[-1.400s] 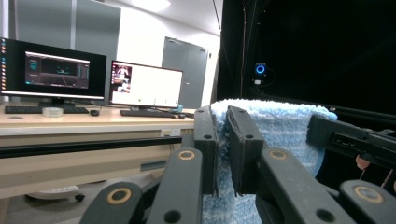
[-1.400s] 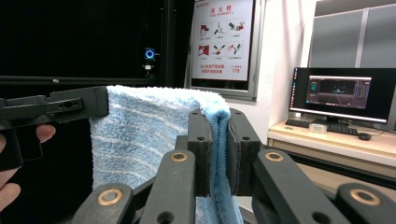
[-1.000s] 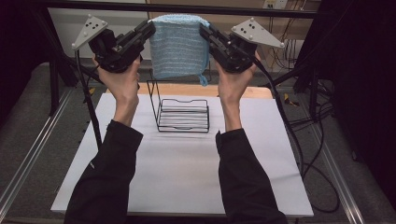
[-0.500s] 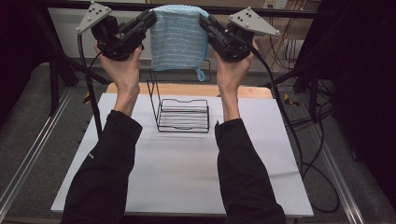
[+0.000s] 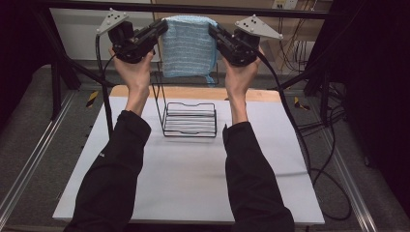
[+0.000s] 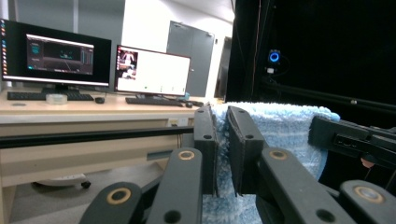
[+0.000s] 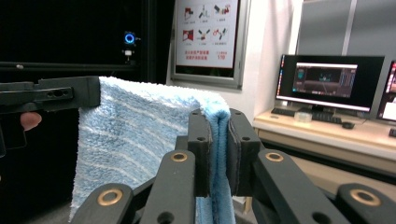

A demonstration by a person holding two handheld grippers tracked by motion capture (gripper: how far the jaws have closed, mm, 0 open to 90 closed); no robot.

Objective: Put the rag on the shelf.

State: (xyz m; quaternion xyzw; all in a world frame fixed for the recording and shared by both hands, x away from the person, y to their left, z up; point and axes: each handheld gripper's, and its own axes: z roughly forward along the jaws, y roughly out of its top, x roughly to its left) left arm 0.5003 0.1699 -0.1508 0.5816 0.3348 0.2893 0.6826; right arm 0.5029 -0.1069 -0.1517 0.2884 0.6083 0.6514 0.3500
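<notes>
Two grippers raised above the table (image 5: 193, 193) | left gripper (image 5: 163, 25) clamps the blue towel (image 5: 188, 48) at its upper left corner | right gripper (image 5: 212, 29) clamps its upper right corner | towel hangs folded between them, above the wire rack (image 5: 189, 120)

Fluffy looped terry cloth on the blue towel (image 5: 187, 47), thin black metal wire for the rack (image 5: 189, 120), matt pale table (image 5: 193, 188) with a wooden far edge.
</notes>
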